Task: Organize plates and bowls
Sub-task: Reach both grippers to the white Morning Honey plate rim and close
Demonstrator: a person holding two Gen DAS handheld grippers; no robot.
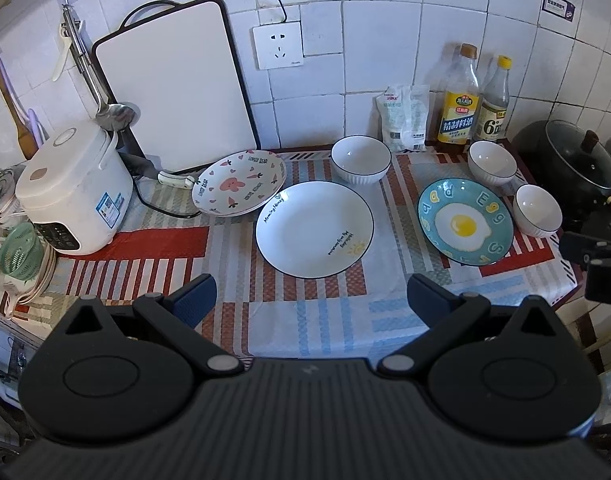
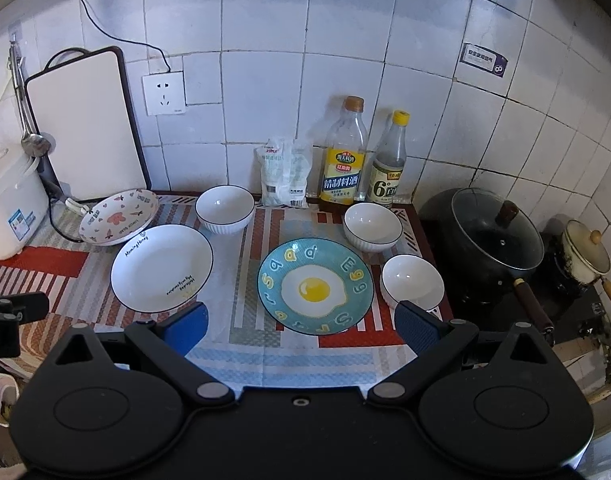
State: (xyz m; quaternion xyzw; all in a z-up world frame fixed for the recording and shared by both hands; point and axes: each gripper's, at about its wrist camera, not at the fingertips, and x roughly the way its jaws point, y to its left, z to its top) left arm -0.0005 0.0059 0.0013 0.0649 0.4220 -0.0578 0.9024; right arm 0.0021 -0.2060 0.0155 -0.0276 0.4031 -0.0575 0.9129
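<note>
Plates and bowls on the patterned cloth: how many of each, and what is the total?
Plates: 3 – pink bear plate, white Morning Honey plate, blue egg plate
White bowls: 3 – back left bowl, back right bowl, front right bowl
Total: 6

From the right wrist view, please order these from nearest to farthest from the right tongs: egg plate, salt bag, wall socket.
1. Egg plate, just ahead of the right tongs.
2. Salt bag, behind it, against the wall.
3. Wall socket, far left, high on the tiles.
</note>
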